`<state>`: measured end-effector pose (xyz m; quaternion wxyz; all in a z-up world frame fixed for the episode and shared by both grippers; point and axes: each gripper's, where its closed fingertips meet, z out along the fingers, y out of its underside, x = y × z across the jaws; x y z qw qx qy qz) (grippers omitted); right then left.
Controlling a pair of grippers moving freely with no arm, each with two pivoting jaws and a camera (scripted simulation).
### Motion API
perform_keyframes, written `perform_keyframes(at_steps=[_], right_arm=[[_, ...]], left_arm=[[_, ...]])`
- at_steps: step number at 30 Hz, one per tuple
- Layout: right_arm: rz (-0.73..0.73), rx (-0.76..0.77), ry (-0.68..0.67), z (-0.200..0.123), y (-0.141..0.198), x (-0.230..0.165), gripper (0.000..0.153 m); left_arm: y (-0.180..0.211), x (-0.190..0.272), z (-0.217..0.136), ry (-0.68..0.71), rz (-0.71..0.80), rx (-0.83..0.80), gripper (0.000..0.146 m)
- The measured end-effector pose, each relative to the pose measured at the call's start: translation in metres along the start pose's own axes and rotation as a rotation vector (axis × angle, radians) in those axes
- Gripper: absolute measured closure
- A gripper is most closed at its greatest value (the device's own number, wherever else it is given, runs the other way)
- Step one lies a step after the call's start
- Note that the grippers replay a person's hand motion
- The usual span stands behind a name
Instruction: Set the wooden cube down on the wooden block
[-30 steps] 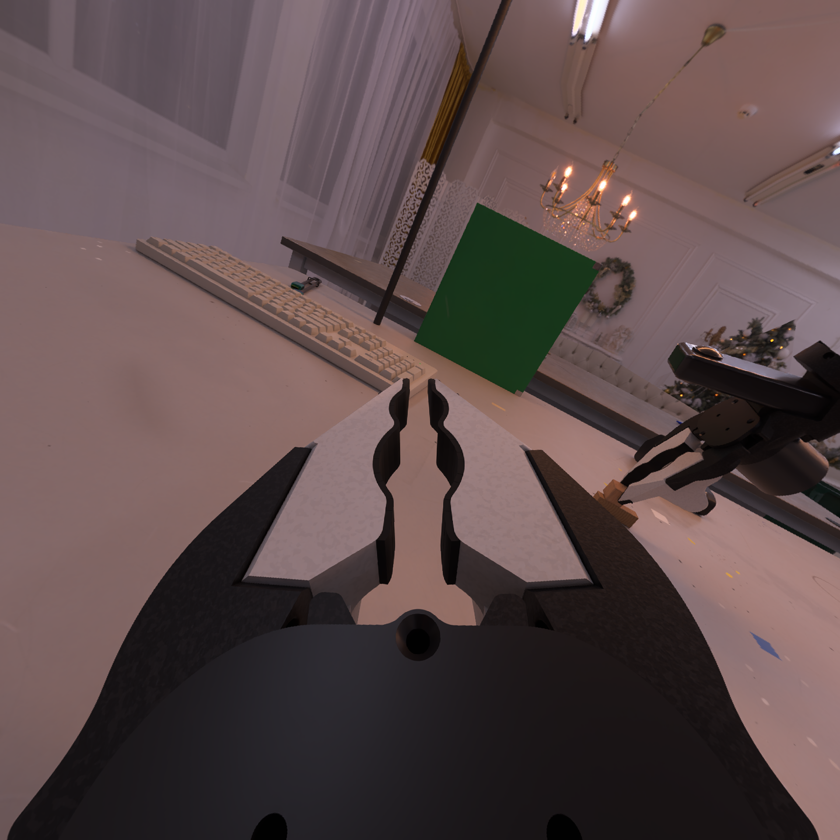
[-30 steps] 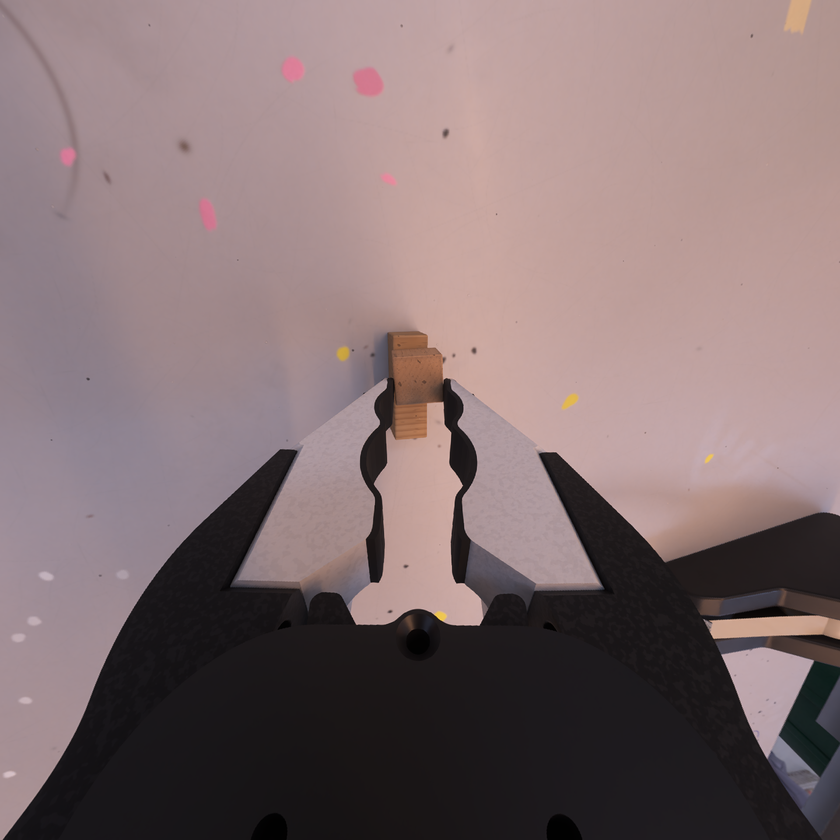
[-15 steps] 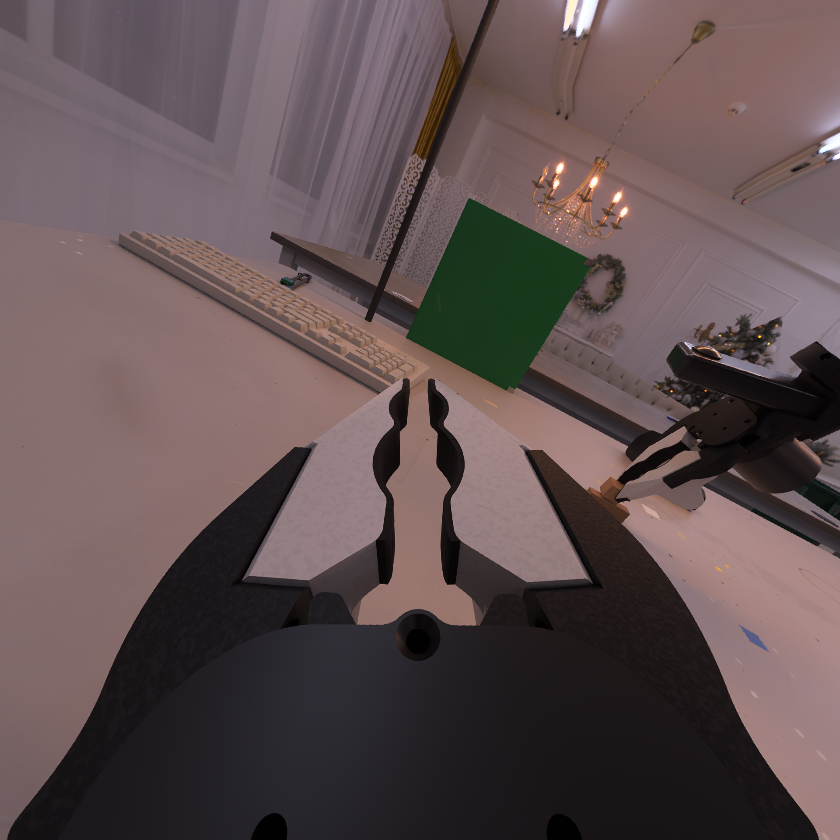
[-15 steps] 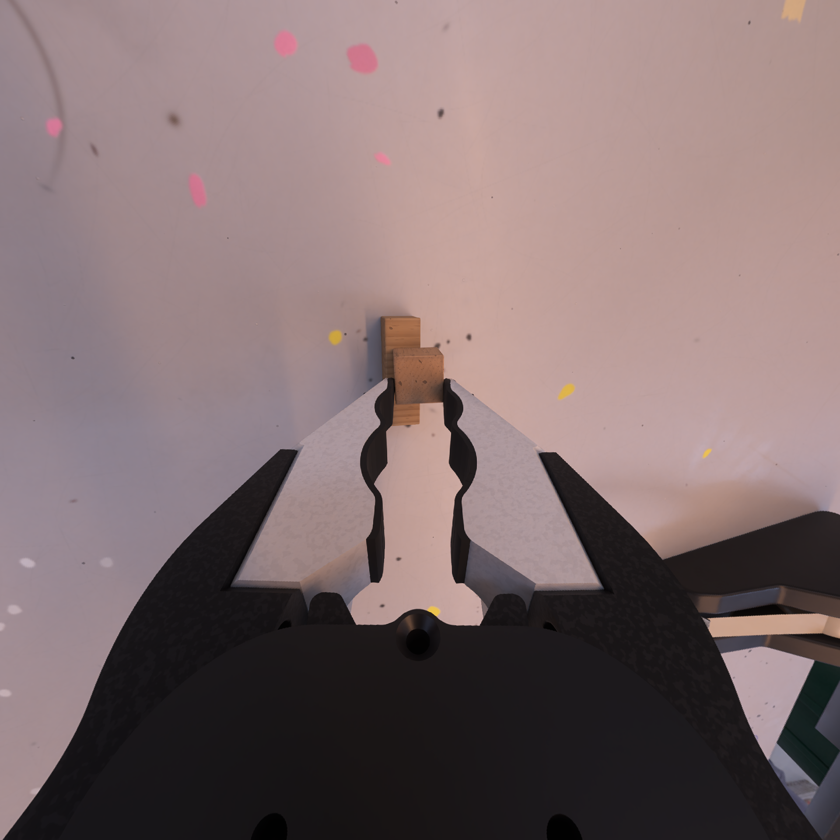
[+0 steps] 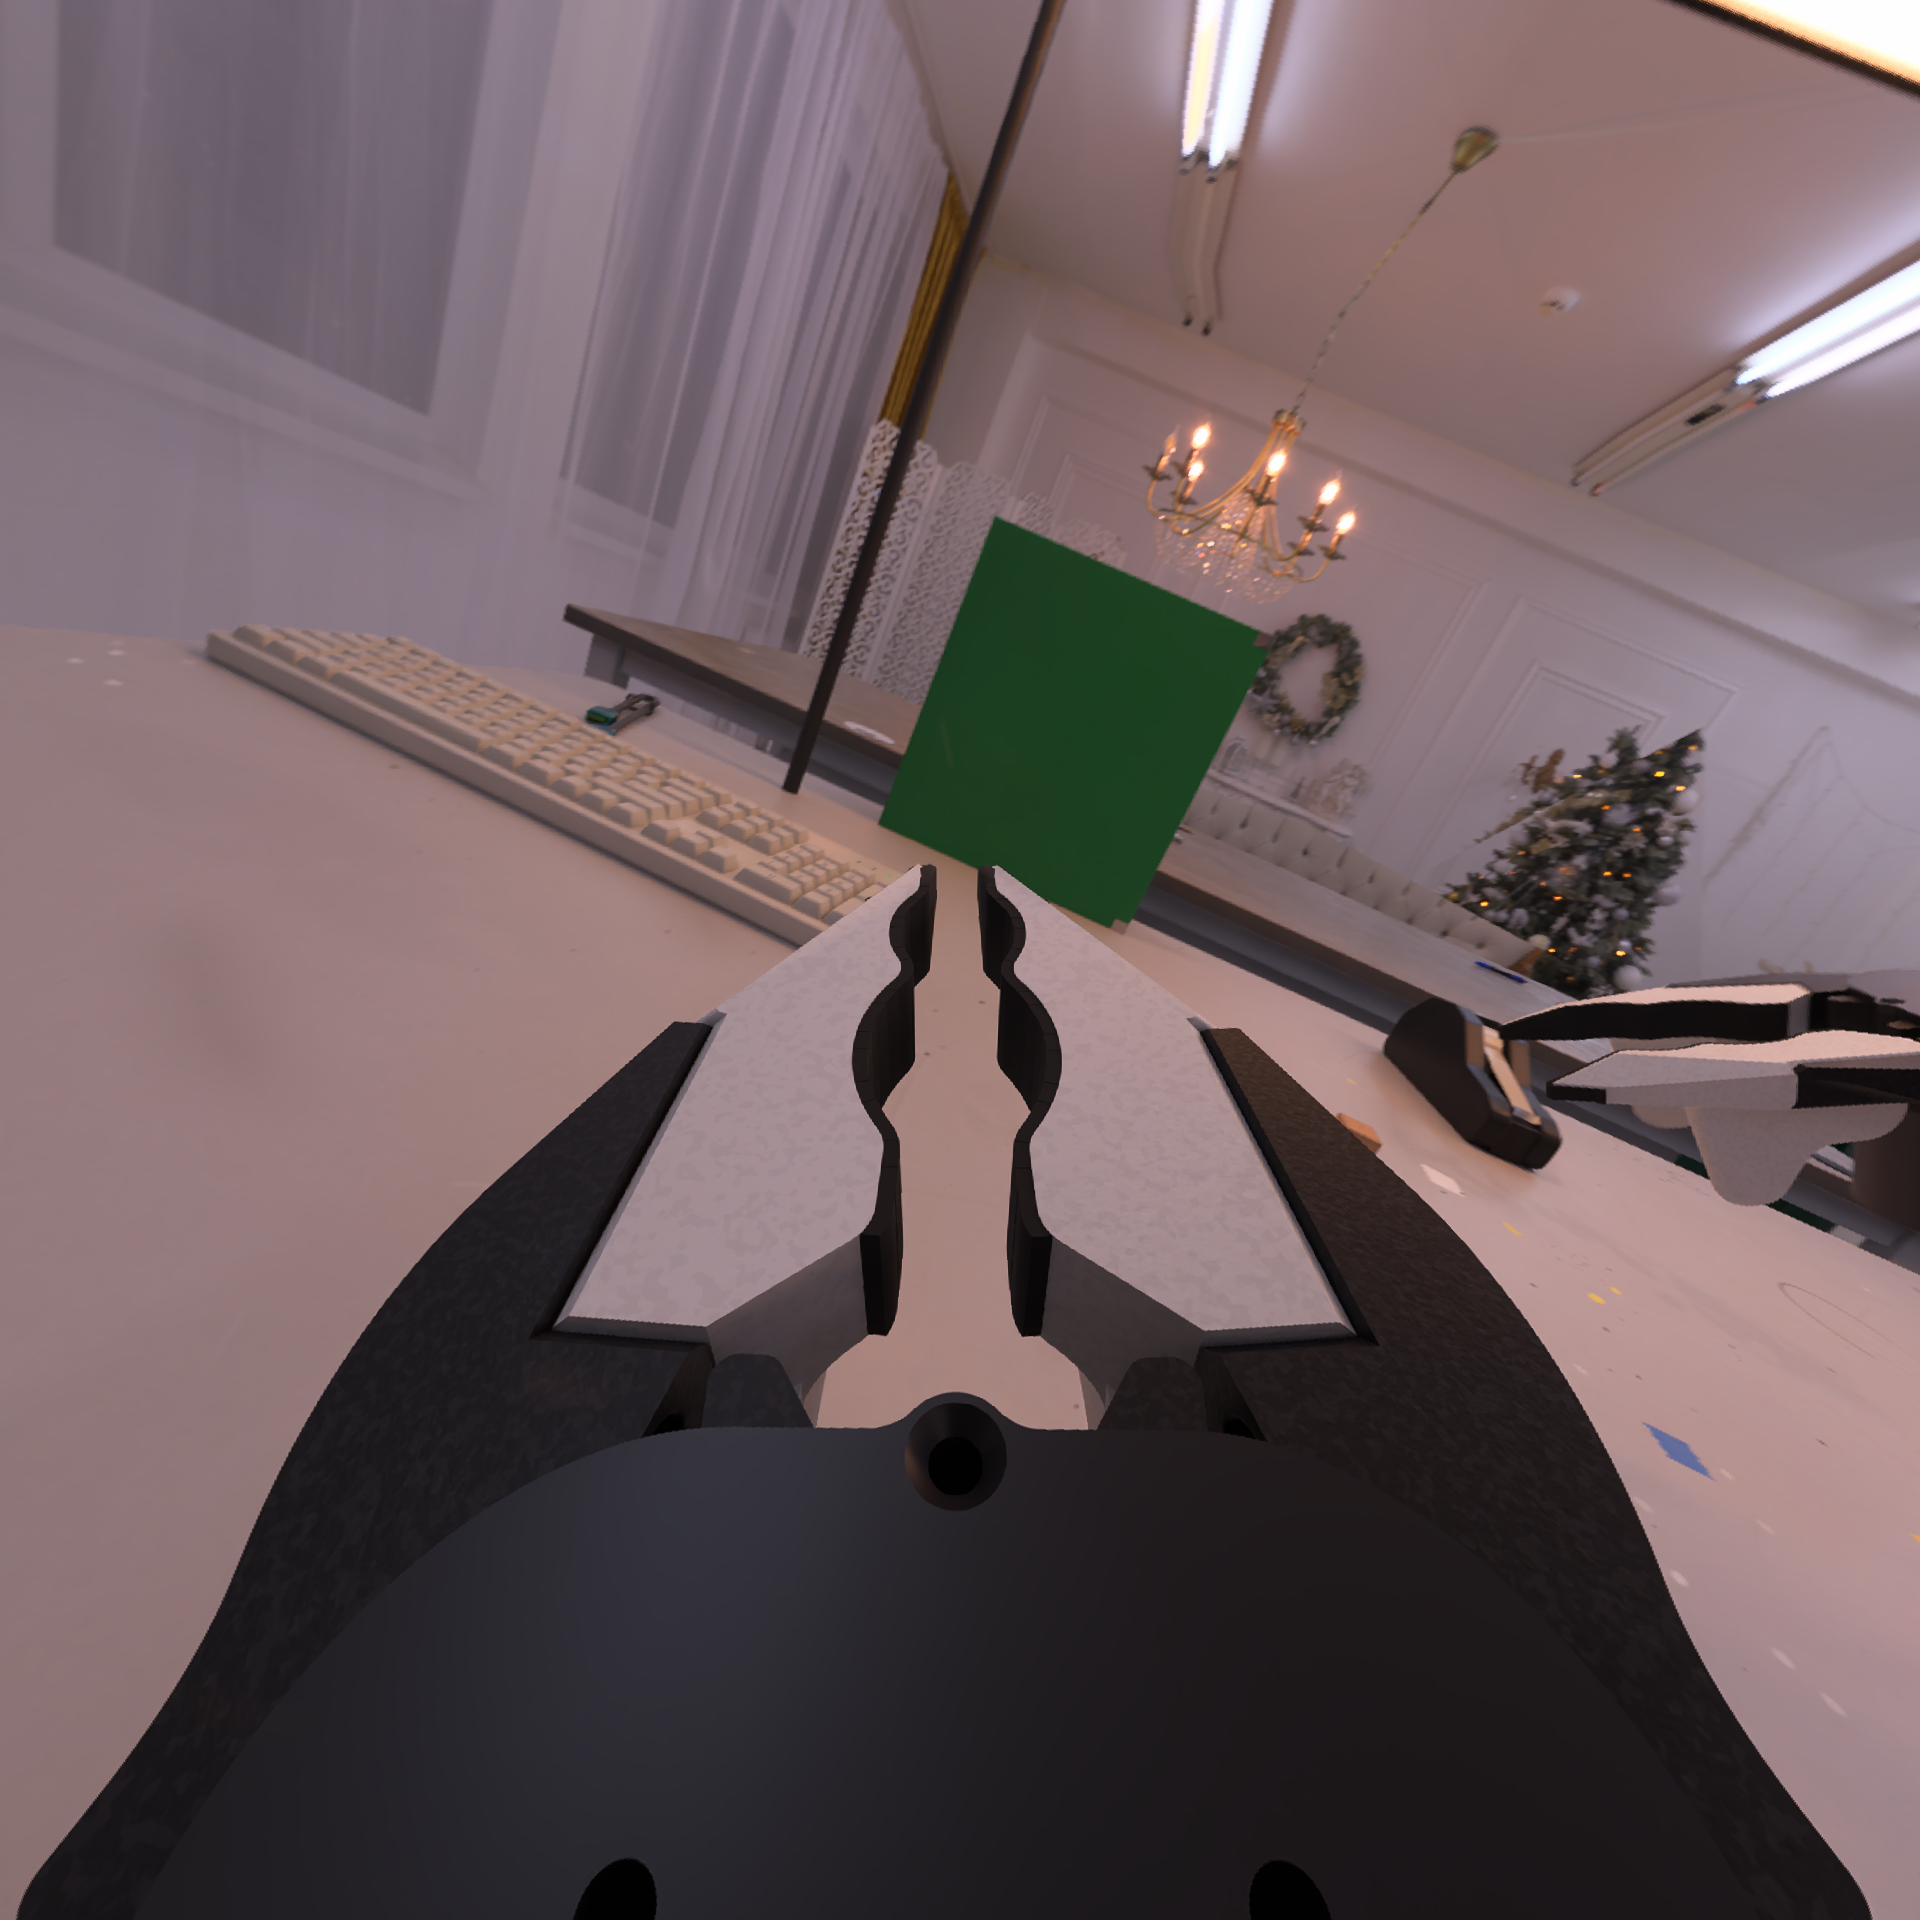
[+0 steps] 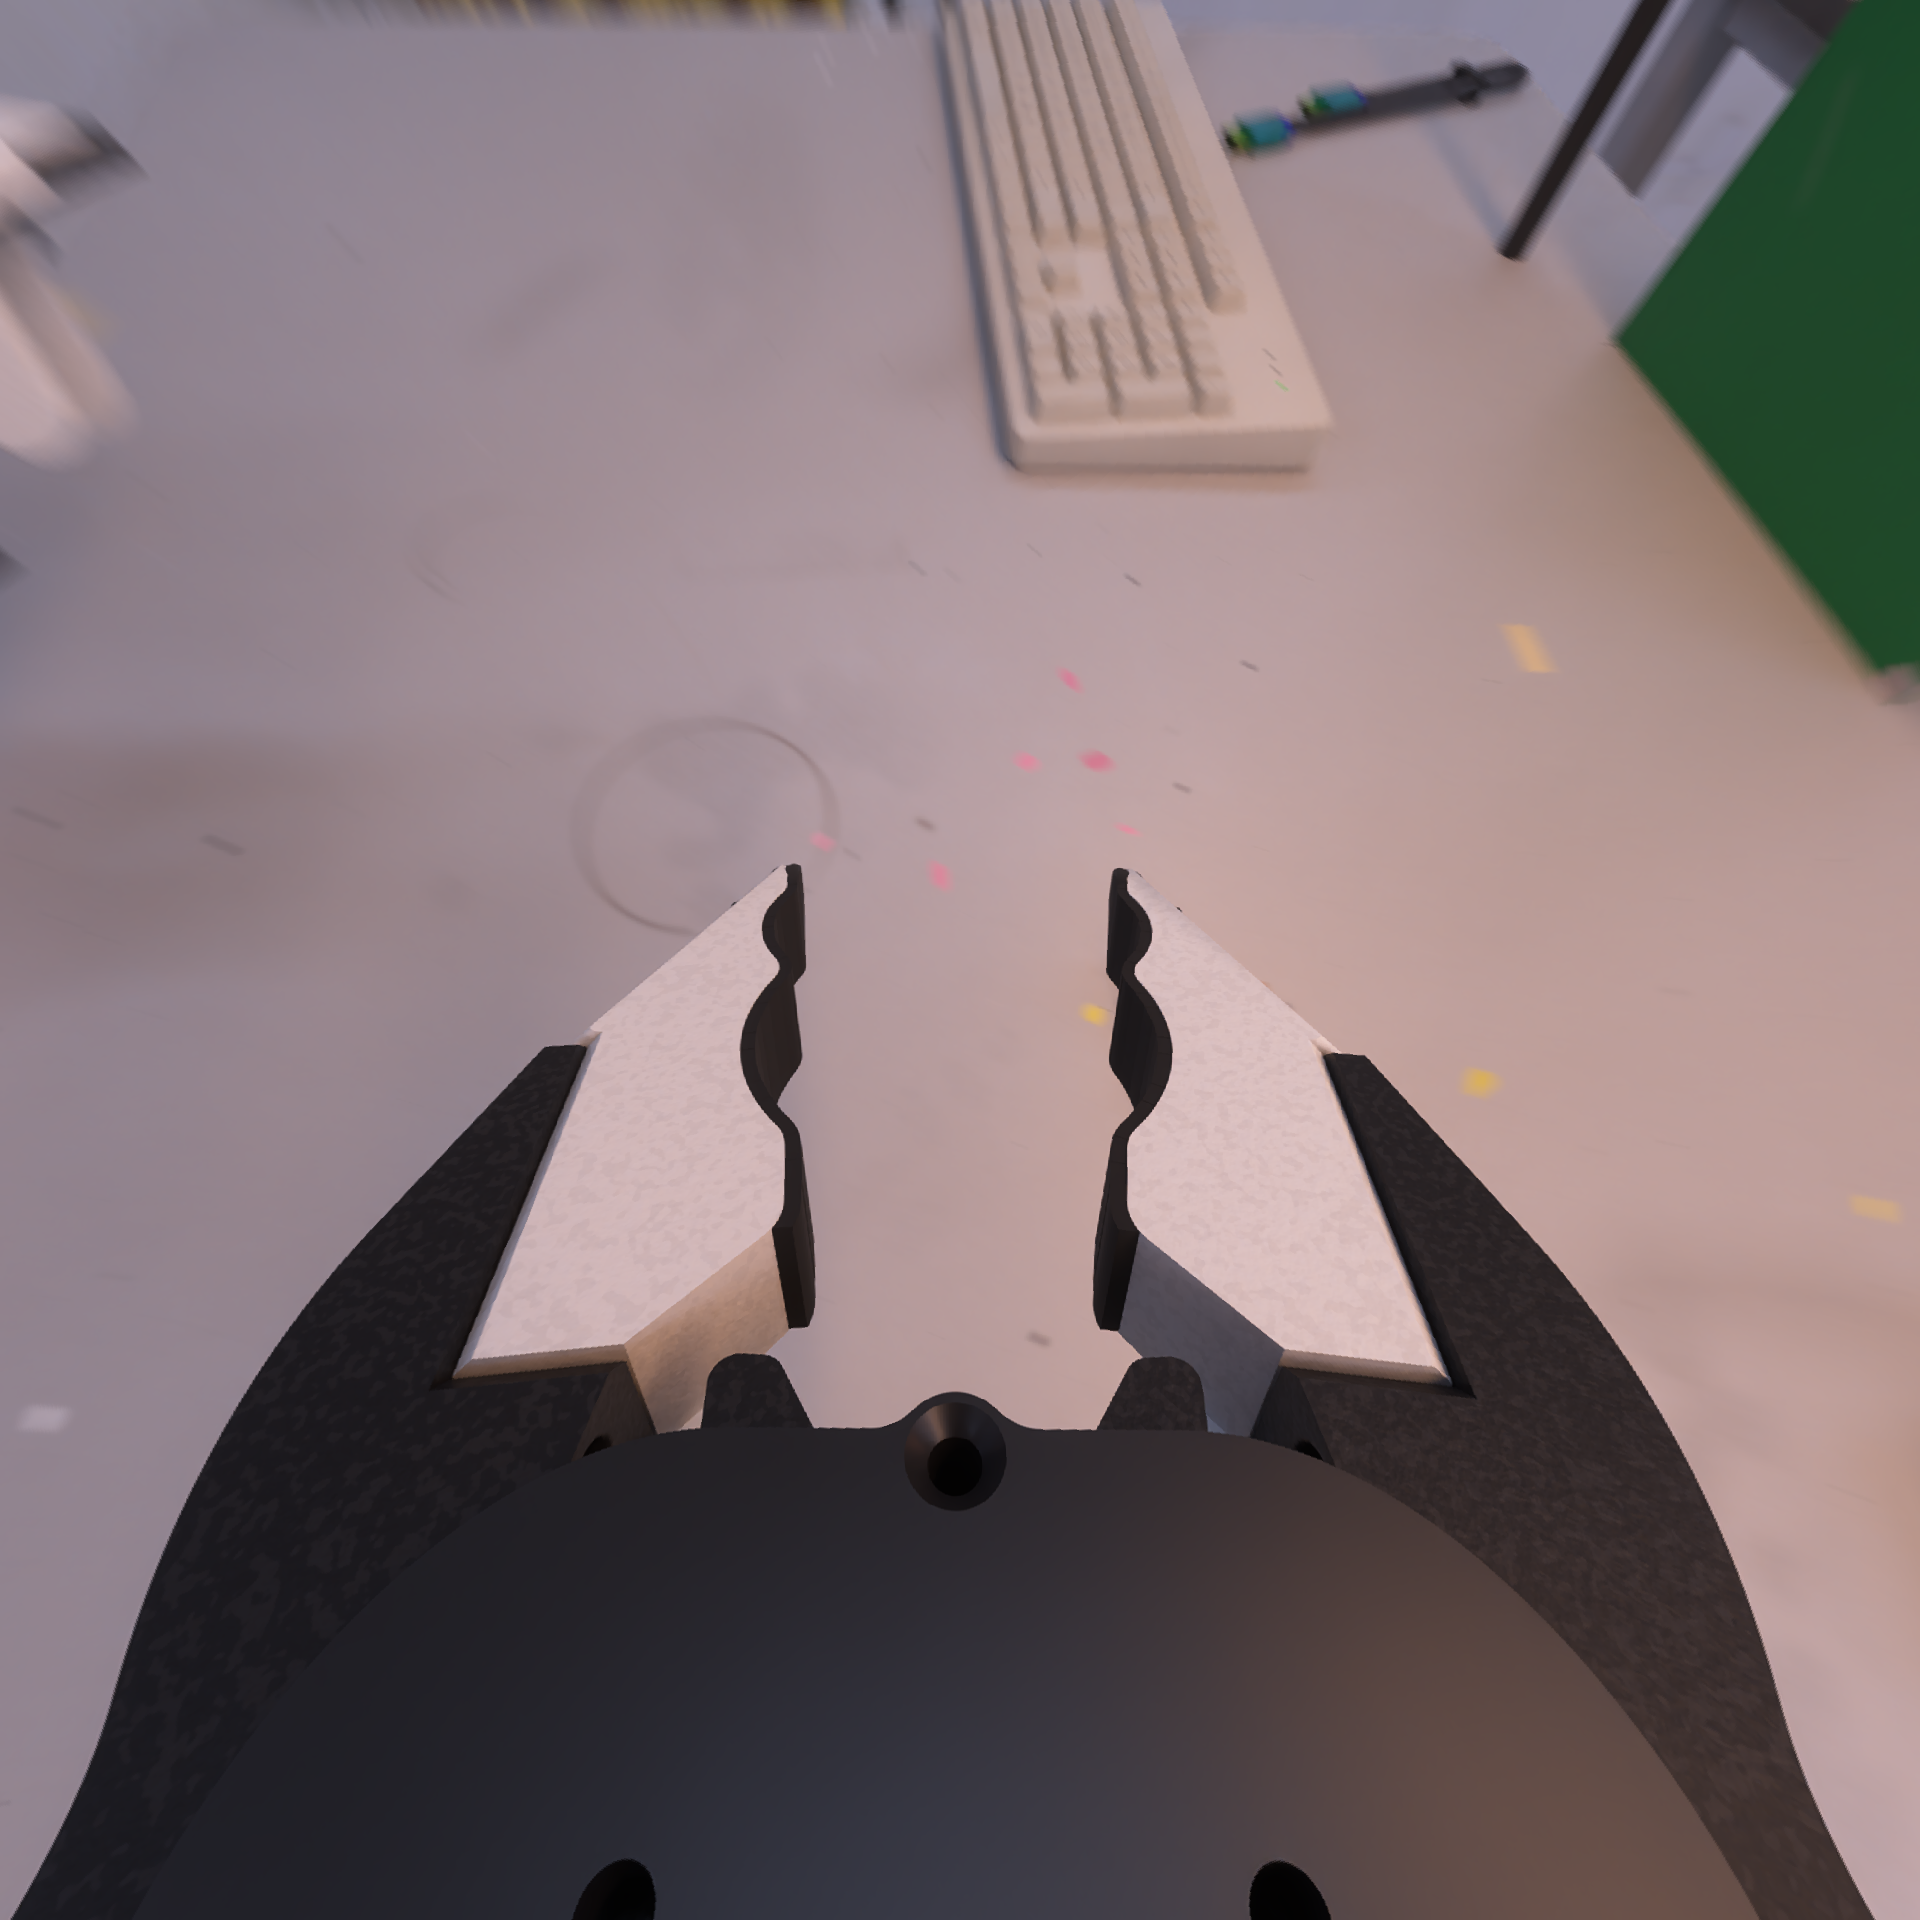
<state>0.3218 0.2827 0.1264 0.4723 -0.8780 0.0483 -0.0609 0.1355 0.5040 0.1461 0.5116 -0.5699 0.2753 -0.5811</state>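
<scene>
Right gripper (image 6: 954, 883) fingers spread wide and empty, left gripper (image 5: 956, 883) fingers nearly closed, empty, keyboard (image 6: 1122, 229) ahead, green panel (image 6: 1808, 343) beside it

Left wrist view was held low, aimed nearly level across the table (image 5: 312, 1039). Right wrist view was angled down from higher. Keyboard (image 5: 540, 748) (image 6: 1132, 239) was shared.

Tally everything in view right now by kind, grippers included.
left gripper, right gripper: 2
keyboard: 1
tape dispenser: 1
green panel: 1
cable: 1
wood sliver, mostly hidden: 1
Total: 7
</scene>
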Motion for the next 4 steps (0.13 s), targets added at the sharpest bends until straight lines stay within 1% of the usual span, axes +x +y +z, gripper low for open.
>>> perform_keyframes(at_steps=[2,4], right_arm=[[0.138,0.121,-0.117,-0.005,-0.01,-0.017,0.09],[0.304,0.253,-0.235,-0.013,-0.022,-0.027,0.082]], left_arm=[[-0.004,0.009,0.0,0.032,-0.006,0.013,0.138],[-0.009,0.017,-0.001,0.065,-0.009,0.033,0.138]])
